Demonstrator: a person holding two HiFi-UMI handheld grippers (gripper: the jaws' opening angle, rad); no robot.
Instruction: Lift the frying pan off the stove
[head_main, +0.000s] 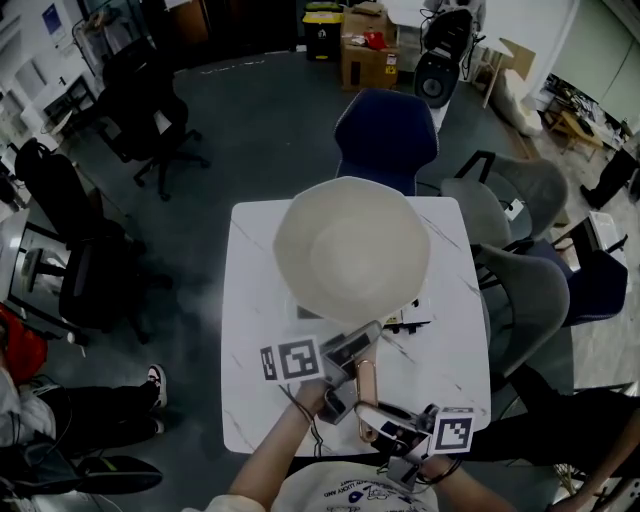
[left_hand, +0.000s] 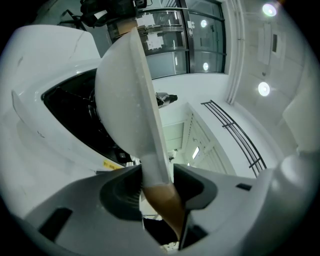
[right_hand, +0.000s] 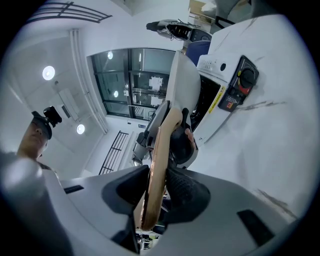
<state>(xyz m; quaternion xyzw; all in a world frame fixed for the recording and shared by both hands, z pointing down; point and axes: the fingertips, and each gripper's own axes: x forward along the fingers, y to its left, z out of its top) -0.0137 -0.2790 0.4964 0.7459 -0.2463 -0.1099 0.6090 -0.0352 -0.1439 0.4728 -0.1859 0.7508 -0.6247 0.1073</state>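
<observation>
A cream frying pan hangs over the white table, hiding most of the stove below it. Its copper-brown handle runs back toward me. My left gripper is shut on the handle close to the pan. Farther back, my right gripper is shut on the handle's end. In the left gripper view the pan stands edge-on, with its handle clamped in that gripper above the black stove top. The right gripper view has the handle pinched in the right gripper, and the stove's knob panel at right.
A blue chair stands behind the table and grey chairs to its right. Black office chairs stand at the left. A cardboard box sits far back. A person's shoe is on the floor at left.
</observation>
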